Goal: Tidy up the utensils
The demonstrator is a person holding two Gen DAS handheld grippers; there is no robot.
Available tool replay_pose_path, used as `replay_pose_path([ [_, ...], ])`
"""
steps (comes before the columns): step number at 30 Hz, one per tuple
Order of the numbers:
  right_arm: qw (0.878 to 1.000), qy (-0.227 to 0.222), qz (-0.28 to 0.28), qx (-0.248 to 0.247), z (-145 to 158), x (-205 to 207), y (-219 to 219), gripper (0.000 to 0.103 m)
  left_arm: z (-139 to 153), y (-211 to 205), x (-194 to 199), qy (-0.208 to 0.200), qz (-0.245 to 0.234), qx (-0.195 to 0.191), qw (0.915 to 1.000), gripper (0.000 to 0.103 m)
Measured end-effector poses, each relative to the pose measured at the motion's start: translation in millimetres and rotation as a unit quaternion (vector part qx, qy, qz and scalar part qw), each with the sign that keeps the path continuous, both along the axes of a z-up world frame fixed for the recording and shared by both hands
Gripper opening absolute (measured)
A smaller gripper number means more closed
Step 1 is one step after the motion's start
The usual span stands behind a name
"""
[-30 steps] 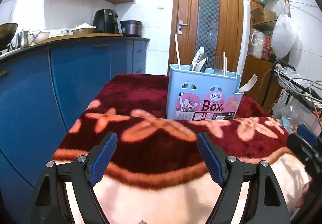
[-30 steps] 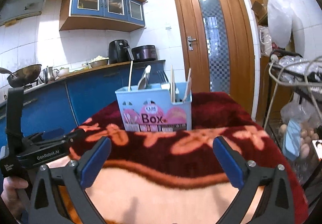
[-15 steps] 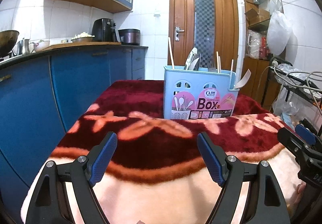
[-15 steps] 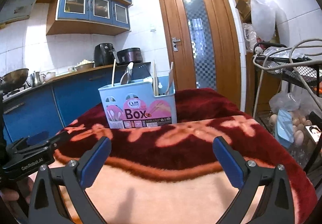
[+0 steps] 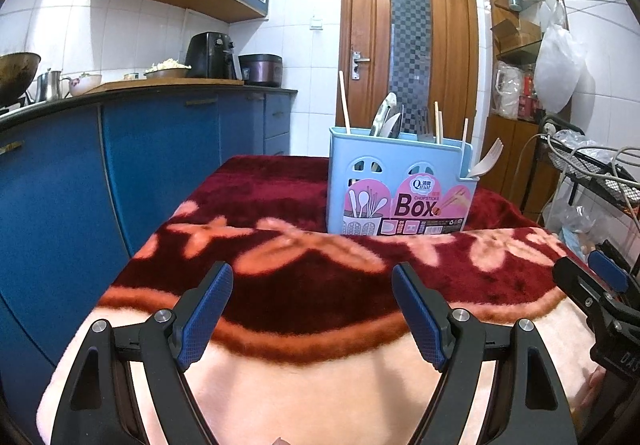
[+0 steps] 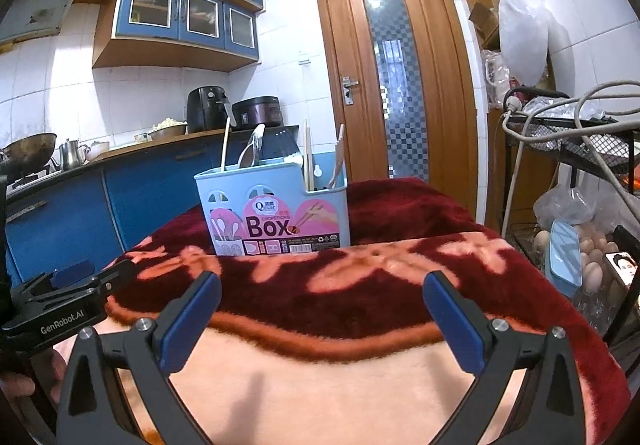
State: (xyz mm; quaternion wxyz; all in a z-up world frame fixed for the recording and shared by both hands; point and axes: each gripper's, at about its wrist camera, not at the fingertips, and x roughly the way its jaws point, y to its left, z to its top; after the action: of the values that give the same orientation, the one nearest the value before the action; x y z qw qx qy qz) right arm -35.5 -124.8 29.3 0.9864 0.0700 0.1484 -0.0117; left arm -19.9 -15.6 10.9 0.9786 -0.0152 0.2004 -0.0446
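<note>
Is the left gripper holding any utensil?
No, the left gripper is open with only blanket between its fingers; the utensils stand in the box.

Bright, even indoor light, sharp focus throughout, strong fisheye bending and dark vignetting at the corners.

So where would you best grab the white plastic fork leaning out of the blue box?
Probably the white plastic fork by its neck just below the tines, coming from above on the box's right side. It leans outward over the rim, head up, handle buried inside, so only that upper part is free.
</note>
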Motion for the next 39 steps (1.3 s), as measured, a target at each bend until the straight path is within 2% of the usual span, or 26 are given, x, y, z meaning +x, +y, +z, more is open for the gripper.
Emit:
replay_pose_path([
  [39, 1.0, 0.002, 0.003, -0.005, -0.5, 0.4, 0.4, 0.103, 0.2, -1.8, -0.9, -0.001, 0.0, 0.002, 1.0, 0.083],
])
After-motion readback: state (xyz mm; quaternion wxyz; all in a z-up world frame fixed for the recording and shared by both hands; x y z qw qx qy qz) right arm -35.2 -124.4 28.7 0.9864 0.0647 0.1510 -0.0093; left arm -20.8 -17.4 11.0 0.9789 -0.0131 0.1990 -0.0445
